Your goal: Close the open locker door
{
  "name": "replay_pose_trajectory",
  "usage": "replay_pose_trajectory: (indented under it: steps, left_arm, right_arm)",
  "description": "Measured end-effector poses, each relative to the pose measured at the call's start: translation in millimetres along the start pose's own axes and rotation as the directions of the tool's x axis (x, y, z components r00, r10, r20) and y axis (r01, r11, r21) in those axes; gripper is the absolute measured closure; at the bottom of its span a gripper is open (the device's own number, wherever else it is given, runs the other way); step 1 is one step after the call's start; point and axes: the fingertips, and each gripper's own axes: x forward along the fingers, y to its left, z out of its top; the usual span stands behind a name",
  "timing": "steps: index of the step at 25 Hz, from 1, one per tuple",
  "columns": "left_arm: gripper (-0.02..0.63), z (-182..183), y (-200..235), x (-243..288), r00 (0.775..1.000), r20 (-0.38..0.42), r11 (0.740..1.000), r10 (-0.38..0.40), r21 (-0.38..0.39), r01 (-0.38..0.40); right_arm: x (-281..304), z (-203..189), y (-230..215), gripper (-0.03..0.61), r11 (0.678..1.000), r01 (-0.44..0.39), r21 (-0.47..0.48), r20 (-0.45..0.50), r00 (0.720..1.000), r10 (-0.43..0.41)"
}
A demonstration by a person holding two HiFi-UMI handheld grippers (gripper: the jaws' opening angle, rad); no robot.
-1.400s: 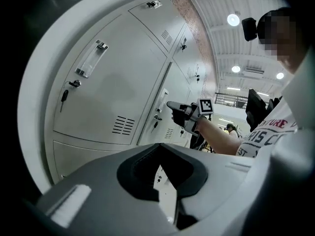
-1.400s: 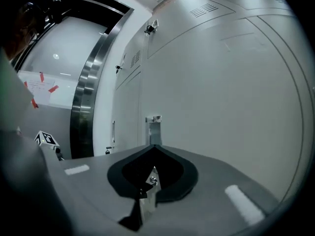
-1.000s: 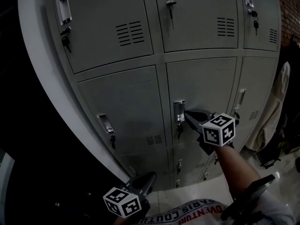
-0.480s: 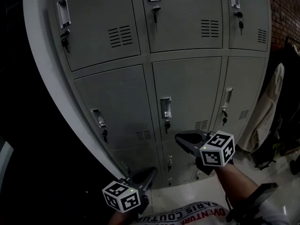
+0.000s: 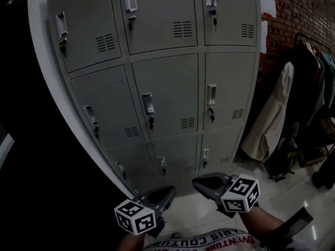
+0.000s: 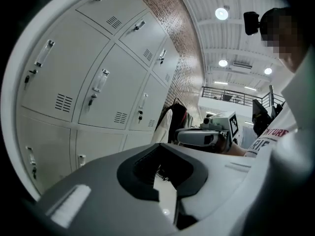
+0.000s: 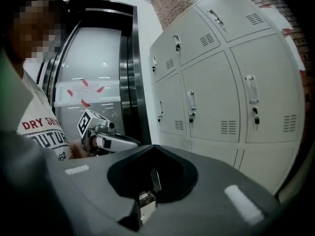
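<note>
A bank of grey lockers (image 5: 167, 95) fills the head view, and every door I can see lies flush and shut. The middle door's handle (image 5: 148, 103) has a key hanging under it. My right gripper (image 5: 201, 184) is held low at the bottom of the head view, well clear of the lockers, jaws shut on nothing. My left gripper (image 5: 163, 196) sits beside it, also shut and empty. In the left gripper view my left gripper (image 6: 160, 168) faces the lockers (image 6: 98, 92). In the right gripper view my right gripper (image 7: 153, 173) points past the lockers (image 7: 221, 97).
Coats hang on a rack (image 5: 272, 119) right of the lockers, against a brick wall (image 5: 293, 9). Pale tiled floor (image 5: 282, 192) lies below. A glass and metal doorway (image 7: 98, 68) stands left of the lockers in the right gripper view.
My right gripper has come away from the middle door's handle and dropped low. The view has backed off, so the lockers look smaller and further left. The left gripper barely moved.
</note>
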Motion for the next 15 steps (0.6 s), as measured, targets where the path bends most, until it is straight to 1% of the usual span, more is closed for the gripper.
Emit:
replay_pose_trajectory:
  steps: [4, 8, 11, 15]
  left_arm:
    - [0.609, -35.4, -65.4, -2.6, 1.0, -0.008, 1.0, -0.001, 0.001, 0.001]
    - [0.609, -63.9, -114.0, -15.8, 1.0, -0.012, 1.0, 0.016, 0.001, -0.016]
    - [0.609, -72.9, -138.9, -24.6, 1.0, -0.014, 1.0, 0.024, 0.009, -0.024]
    - [0.609, -73.1, -163.4, -33.3, 1.0, -0.01, 0.999, 0.028, 0.025, -0.028]
  right_arm:
    - [-60.3, -35.2, 29.9, 0.584, 0.999, -0.014, 0.052, 0.007, 1.0, 0.014]
    - [-103.9, -55.5, 63.0, 0.584, 0.994, -0.051, 0.093, 0.033, 0.998, 0.048]
    - [-125.3, -62.2, 82.1, 0.584, 0.994, -0.062, 0.085, 0.041, 0.997, 0.059]
    - [-143.8, -63.3, 98.6, 0.584, 0.995, -0.067, 0.075, 0.051, 0.997, 0.063]
